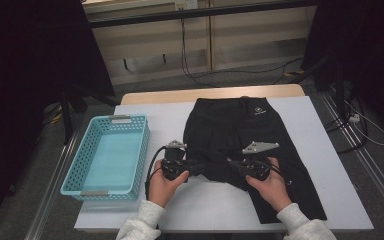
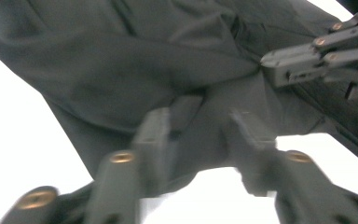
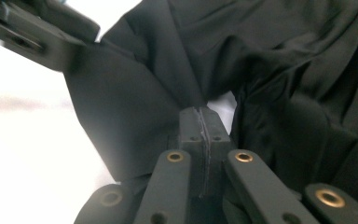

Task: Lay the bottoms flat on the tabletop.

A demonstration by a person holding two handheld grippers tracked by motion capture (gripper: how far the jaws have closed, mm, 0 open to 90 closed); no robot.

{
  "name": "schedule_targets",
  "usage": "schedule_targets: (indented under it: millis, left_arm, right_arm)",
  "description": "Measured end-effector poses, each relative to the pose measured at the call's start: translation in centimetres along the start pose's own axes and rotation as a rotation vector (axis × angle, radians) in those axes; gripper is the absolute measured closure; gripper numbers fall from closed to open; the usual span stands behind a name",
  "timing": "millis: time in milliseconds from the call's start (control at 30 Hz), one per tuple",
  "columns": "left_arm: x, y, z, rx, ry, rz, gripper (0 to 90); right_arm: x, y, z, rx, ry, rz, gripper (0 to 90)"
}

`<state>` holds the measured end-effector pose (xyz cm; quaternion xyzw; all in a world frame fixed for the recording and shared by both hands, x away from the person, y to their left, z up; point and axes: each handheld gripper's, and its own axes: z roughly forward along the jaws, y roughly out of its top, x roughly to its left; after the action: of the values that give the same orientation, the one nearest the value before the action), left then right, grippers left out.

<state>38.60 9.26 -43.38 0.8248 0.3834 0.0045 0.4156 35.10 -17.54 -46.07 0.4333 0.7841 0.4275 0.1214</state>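
Note:
A black garment (image 1: 240,125) lies spread on the white table (image 1: 165,117), its near left part bunched up between the two grippers. My right gripper (image 3: 199,114) is shut on a pinched fold of the black garment (image 3: 270,70), slightly raised; it also shows in the high view (image 1: 233,167) and at the upper right of the left gripper view (image 2: 266,63). My left gripper (image 2: 200,123) has its jaws apart and blurred, with the garment (image 2: 121,70) edge lying between them. That left gripper (image 1: 192,168) sits just left of the bunch and appears again top left (image 3: 67,49).
A light blue perforated basket (image 1: 144,145) stands empty on the table's left side, close to the left hand. Table edges run near the person and at the right. Cables (image 1: 190,55) trail over the floor behind the table.

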Motion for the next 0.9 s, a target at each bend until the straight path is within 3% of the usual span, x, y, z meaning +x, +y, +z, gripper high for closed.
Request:
schedule_targets:
  millis: [200, 400, 533, 800, 867, 900]
  left_arm:
    - [-1.6, 0.2, -0.2, -0.031, 0.0, 0.063, 44.7]
    - [-2.4, 0.5, -0.5, -0.034, -0.017, 0.085, 44.0]
    - [-2.7, -0.1, 0.8, 0.037, -0.047, 0.096, 54.4]
    - [-2.2, -1.2, 3.2, 0.071, -0.023, 0.091, 54.3]
    - [-2.4, -1.1, 3.2, 0.091, -0.024, 0.092, 62.7]
    - [-2.4, -1.2, 3.3, 0.096, -0.022, 0.092, 71.7]
  right_arm:
    - [0.1, -0.3, 0.6, 0.024, -0.015, -0.017, 89.0]
    - [0.2, -0.3, 0.7, 0.022, -0.02, -0.017, 88.9]
    - [0.3, -0.4, 0.8, 0.019, -0.022, -0.014, 88.6]
    - [0.7, -0.4, 0.9, 0.023, -0.016, -0.026, 85.8]
    - [0.7, -0.4, 0.9, 0.021, -0.007, -0.019, 82.3]
    - [0.7, -0.4, 0.9, 0.021, -0.004, -0.021, 80.3]
